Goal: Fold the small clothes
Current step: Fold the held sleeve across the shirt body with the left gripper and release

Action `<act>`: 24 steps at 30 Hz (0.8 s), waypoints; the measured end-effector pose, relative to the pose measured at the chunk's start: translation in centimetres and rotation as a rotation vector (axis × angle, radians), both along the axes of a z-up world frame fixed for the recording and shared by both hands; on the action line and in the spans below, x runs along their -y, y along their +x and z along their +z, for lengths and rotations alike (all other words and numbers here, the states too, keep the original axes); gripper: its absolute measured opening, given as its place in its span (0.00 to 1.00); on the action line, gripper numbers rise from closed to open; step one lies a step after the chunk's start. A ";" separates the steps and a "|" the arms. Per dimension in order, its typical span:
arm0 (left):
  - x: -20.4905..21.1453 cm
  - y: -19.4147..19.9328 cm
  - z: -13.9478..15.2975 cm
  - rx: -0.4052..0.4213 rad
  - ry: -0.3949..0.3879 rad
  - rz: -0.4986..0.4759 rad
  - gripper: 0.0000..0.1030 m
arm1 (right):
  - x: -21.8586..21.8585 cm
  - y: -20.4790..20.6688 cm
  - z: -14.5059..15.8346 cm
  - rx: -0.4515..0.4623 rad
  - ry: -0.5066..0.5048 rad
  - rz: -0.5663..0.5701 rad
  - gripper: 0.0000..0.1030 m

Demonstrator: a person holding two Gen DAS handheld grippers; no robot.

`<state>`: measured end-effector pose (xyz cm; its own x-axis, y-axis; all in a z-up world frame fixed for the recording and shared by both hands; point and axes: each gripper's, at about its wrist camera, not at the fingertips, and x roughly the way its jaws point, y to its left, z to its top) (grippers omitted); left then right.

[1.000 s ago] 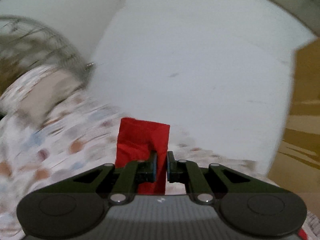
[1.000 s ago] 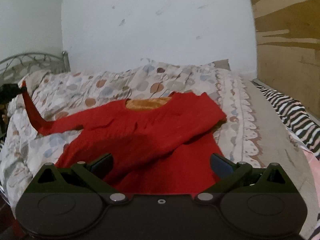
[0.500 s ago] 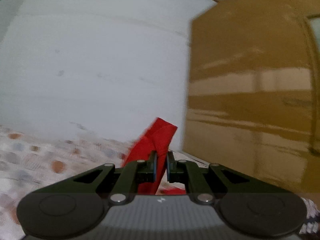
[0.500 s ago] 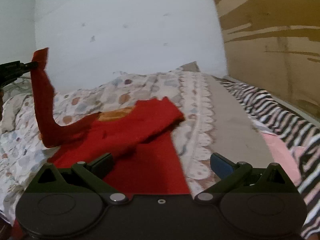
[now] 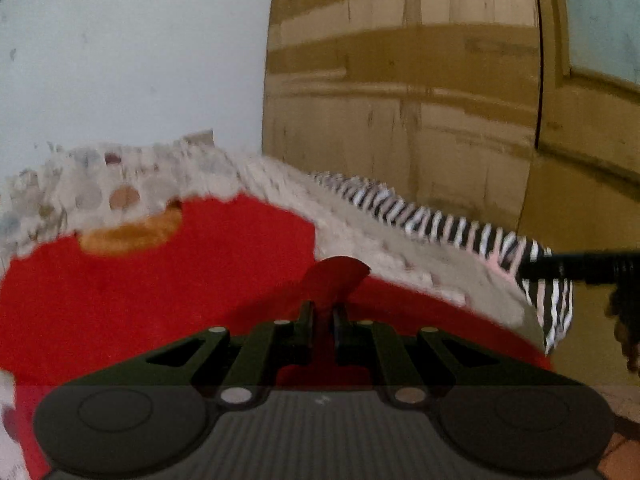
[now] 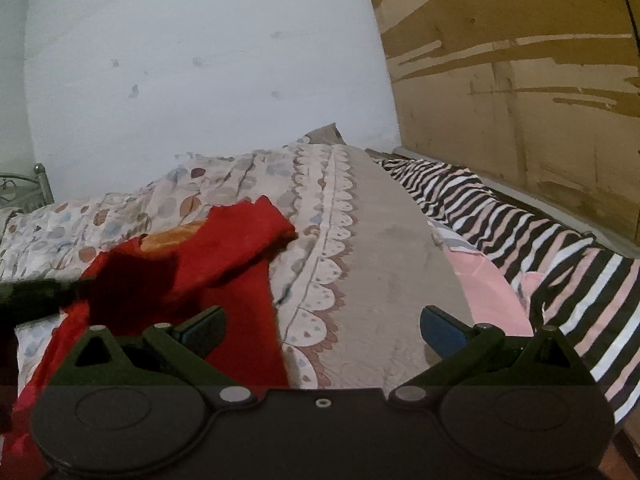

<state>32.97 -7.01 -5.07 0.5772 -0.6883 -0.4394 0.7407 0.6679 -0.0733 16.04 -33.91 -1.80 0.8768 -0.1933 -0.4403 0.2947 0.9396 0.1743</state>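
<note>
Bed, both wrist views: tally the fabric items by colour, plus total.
Red: 1, the red top, its sleeve end clamped in the left gripper
Pale spotted: 1, the quilt
Black-and-white striped: 1, the striped cloth
Pink: 1, the pink piece, which may be part of the striped cloth
Total: 4

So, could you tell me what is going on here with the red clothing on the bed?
A person is folding a red garment spread on the patterned bedspread. The left hand-held gripper is shut on a sleeve end, holding it over the garment's body. The right hand-held gripper is open and empty near the garment's edge.
</note>
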 end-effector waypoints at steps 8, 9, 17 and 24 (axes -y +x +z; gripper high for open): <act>-1.2 -2.4 -1.6 -0.078 0.033 0.016 0.60 | -0.4 0.8 -0.8 -0.014 0.030 0.007 0.99; -1.5 -2.7 -1.5 -0.084 0.025 0.032 0.66 | -0.5 1.0 -0.9 -0.017 0.031 0.013 0.99; -4.9 -3.2 -0.7 -0.144 0.045 0.187 0.79 | -3.4 3.9 -1.4 -0.064 -0.002 0.100 0.99; -10.5 -0.7 0.3 -0.024 0.177 0.521 0.87 | -7.1 7.8 -1.5 -0.072 -0.046 0.224 0.99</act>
<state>32.31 3.51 -4.79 0.8105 -0.2284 -0.5393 0.3080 0.9495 0.0607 23.83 -26.86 -3.28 0.8669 -0.0187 -0.4981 0.0879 0.9894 0.1159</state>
